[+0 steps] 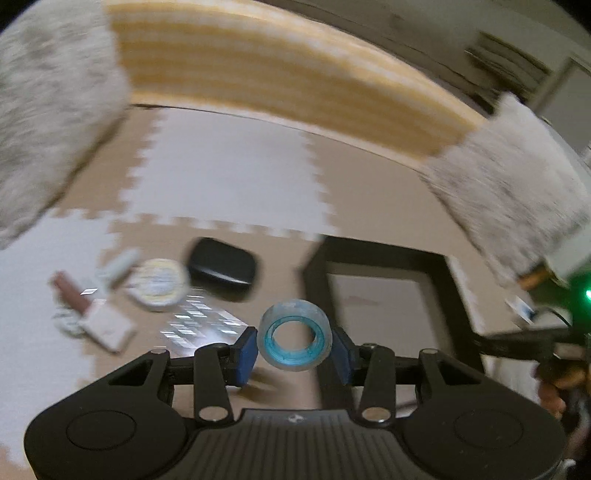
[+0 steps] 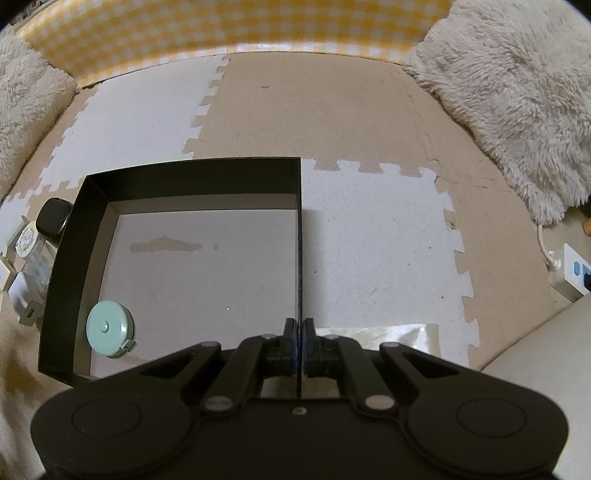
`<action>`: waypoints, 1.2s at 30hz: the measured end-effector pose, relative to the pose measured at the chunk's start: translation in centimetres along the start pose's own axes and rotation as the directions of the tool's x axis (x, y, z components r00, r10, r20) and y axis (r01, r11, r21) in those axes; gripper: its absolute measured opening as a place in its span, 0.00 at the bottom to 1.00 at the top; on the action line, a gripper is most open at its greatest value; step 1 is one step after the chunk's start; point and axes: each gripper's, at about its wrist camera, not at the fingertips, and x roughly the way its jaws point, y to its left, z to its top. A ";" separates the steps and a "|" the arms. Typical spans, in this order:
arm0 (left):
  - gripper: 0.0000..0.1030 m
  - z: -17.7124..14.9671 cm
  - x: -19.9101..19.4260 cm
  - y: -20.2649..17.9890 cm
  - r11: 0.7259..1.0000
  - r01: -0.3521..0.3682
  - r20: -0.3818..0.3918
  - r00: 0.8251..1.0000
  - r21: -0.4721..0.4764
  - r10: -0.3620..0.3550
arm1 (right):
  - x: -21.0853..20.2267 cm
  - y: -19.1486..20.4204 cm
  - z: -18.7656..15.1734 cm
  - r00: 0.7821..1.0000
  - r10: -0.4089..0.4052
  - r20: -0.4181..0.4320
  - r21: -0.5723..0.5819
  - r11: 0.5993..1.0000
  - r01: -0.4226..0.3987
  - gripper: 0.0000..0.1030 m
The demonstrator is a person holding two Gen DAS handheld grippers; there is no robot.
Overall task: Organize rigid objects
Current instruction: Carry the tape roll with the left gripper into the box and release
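Observation:
My left gripper (image 1: 294, 349) is shut on a clear roll of tape with a blue core (image 1: 294, 334), held up off the floor mat. Behind it to the left lie a black case (image 1: 221, 266), a round white tin (image 1: 158, 282), a brown stick (image 1: 70, 293) and small white items. A black box (image 1: 384, 258) stands to the right. In the right wrist view my right gripper (image 2: 299, 341) is shut on the right wall of the black box (image 2: 300, 236). A mint round tape measure (image 2: 109, 326) lies in the box's near left corner.
Foam puzzle mats (image 2: 332, 122) cover the floor. A yellow checked wall (image 2: 221, 29) runs along the back. Fluffy grey cushions (image 2: 517, 103) sit at both sides. A white power strip (image 2: 572, 271) lies at the far right. A hand (image 1: 557, 384) shows at the left view's right edge.

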 end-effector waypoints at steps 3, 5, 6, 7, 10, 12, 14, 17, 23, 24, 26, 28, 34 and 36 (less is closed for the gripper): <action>0.43 -0.4 1.2 -2.1 0.998 0.054 -0.024 0.998 0.029 -0.054 | 0.0 0.0 0.0 1.000 0.000 -0.001 0.000 1.000 0.000 0.03; 0.43 -0.8 2.0 -3.4 0.995 0.088 -0.045 0.995 0.048 -0.085 | 0.0 0.0 0.0 1.000 0.002 -0.001 0.002 1.000 -0.002 0.03; 0.43 -1.0 2.3 -3.8 0.994 0.098 -0.054 0.994 0.053 -0.095 | 0.0 0.0 0.0 1.000 0.003 -0.001 0.003 1.000 -0.003 0.03; 0.43 -1.2 2.8 -4.3 0.992 0.114 -0.066 0.992 0.055 -0.110 | 0.0 -0.1 0.0 1.000 0.003 -0.002 0.005 1.000 -0.003 0.03; 0.43 -1.7 4.1 -5.8 0.986 0.158 -0.094 0.984 0.046 -0.153 | 0.0 -0.1 0.0 1.000 0.004 -0.004 0.007 1.000 -0.004 0.03; 0.43 -1.9 5.0 -6.6 0.984 0.176 -0.104 0.980 0.037 -0.172 | 0.0 -0.2 0.1 1.000 0.005 -0.004 0.009 1.000 -0.005 0.03; 0.43 -2.2 5.9 -7.3 0.981 0.190 -0.111 0.976 0.030 -0.186 | 0.0 -0.2 0.1 1.000 0.006 -0.004 0.009 1.000 -0.006 0.03; 0.43 -2.6 7.1 -7.8 0.981 0.196 -0.121 0.974 0.009 -0.193 | 0.0 -0.2 0.1 1.000 0.006 -0.004 0.010 1.000 -0.006 0.03; 0.46 -3.3 8.4 -8.2 0.987 0.160 -0.134 0.979 0.017 -0.157 | 0.0 -0.2 0.1 1.000 0.014 -0.004 0.015 1.000 -0.014 0.03; 0.57 -3.2 8.3 -8.3 0.988 0.155 -0.135 0.979 0.024 -0.151 | 0.1 -0.2 0.1 1.000 0.013 -0.004 0.014 1.000 -0.013 0.03; 0.74 -3.0 8.0 -8.3 0.991 0.127 -0.123 0.985 0.036 -0.122 | 0.1 -0.2 0.1 1.000 0.013 -0.006 0.015 1.000 -0.013 0.03; 0.76 -2.9 7.8 -8.4 0.992 0.111 -0.119 0.987 0.055 -0.104 | 0.1 -0.2 0.1 1.000 0.014 -0.006 0.016 1.000 -0.014 0.03; 0.89 -2.8 7.1 -8.4 0.992 0.086 -0.125 0.989 0.089 -0.075 | 0.1 -0.3 0.1 1.000 0.020 -0.005 0.020 1.000 -0.020 0.03; 0.93 -2.8 6.7 -8.6 0.991 0.080 -0.122 0.990 0.111 -0.066 | 0.0 -0.5 0.1 1.000 0.026 -0.002 0.027 0.999 -0.026 0.03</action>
